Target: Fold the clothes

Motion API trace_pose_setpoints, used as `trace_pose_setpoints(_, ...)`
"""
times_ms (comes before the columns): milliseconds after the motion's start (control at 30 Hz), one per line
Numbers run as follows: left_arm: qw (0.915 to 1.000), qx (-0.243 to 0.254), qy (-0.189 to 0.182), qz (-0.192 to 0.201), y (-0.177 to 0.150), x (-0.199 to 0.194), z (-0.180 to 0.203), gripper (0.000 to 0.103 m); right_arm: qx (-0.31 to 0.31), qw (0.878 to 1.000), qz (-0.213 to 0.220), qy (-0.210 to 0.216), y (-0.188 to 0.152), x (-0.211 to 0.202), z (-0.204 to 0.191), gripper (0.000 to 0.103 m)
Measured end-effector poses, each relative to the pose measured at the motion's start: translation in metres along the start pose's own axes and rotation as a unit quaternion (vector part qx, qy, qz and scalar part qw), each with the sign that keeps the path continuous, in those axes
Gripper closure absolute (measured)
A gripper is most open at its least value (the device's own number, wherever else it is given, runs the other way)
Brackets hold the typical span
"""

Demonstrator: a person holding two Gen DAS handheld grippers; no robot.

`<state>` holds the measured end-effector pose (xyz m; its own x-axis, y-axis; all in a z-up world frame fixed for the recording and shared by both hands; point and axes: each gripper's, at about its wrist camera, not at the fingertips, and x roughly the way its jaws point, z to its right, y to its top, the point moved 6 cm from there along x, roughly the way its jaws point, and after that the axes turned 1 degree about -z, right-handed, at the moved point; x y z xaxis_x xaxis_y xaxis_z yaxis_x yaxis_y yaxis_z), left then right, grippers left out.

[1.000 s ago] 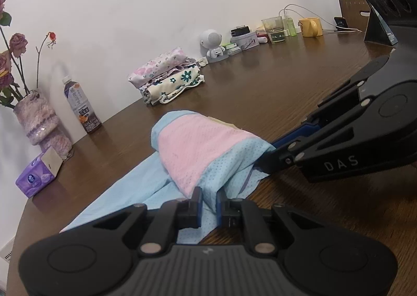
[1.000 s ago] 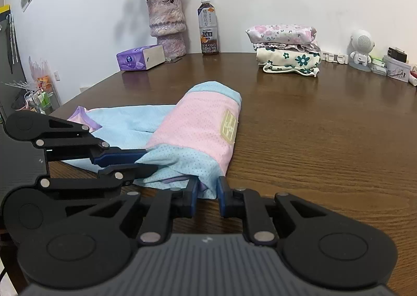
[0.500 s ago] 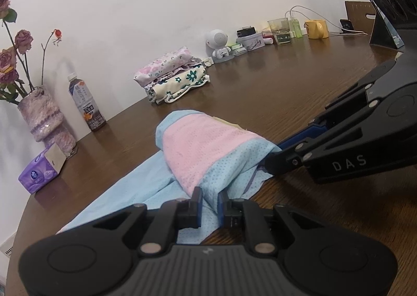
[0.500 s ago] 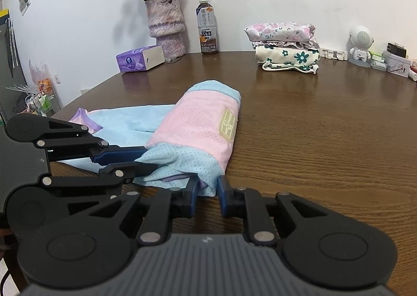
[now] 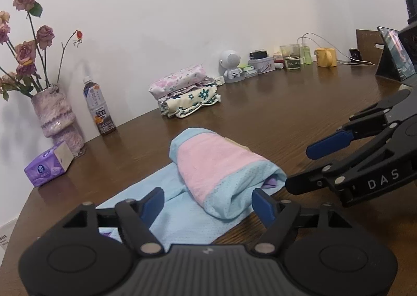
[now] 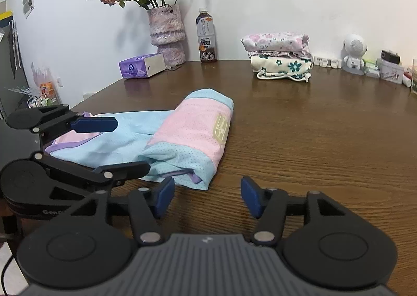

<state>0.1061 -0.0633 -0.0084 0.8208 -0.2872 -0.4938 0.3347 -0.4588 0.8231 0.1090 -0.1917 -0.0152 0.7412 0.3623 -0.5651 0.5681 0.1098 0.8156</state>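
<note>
A dark wooden table (image 6: 312, 139) was seen filling most of both views, set against a white wall. On it, near the front edge, a pink and light-blue mesh garment (image 6: 187, 137) was laid, partly folded: a thick folded section with a beige label was resting over a flat blue layer spread toward the left. The same garment (image 5: 221, 173) was seen from the left wrist camera, with its near end lying between the spread fingers.

The left gripper (image 5: 208, 202) was held with its jaws wide apart, nothing being grasped, the cloth lying free between and below the blue pads. The right gripper (image 6: 207, 195) was likewise released, its jaws parted just in front of the garment's near corner, with bare table between them.

Farther back, a stack of folded floral clothes (image 6: 281, 56) was placed near the wall. A vase of dried roses (image 6: 166, 30), a tea bottle (image 6: 207, 35) and a purple tissue box (image 6: 142, 65) were ranged to the left of the stack, and a small white robot figurine (image 6: 354, 54) to its right.
</note>
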Motion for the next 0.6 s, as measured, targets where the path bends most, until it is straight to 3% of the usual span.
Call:
trace_pose_setpoints(333,0.9992,0.03,-0.025,-0.006,-0.004,-0.001,0.008,0.029,-0.013,1.0,-0.001,-0.011,-0.005,-0.002,0.004,0.042)
trace_pose_setpoints(500,0.9979,0.057,-0.026,-0.013,-0.002,0.008,0.016,0.032,-0.031,0.999,-0.005,-0.017,-0.005,0.004,-0.002,0.047)
trace_pose_setpoints(600,0.9971,0.068,-0.019,-0.026,-0.001,0.018,0.016,0.045,-0.042,0.999,-0.008,-0.021,-0.001,0.01,-0.003,0.049)
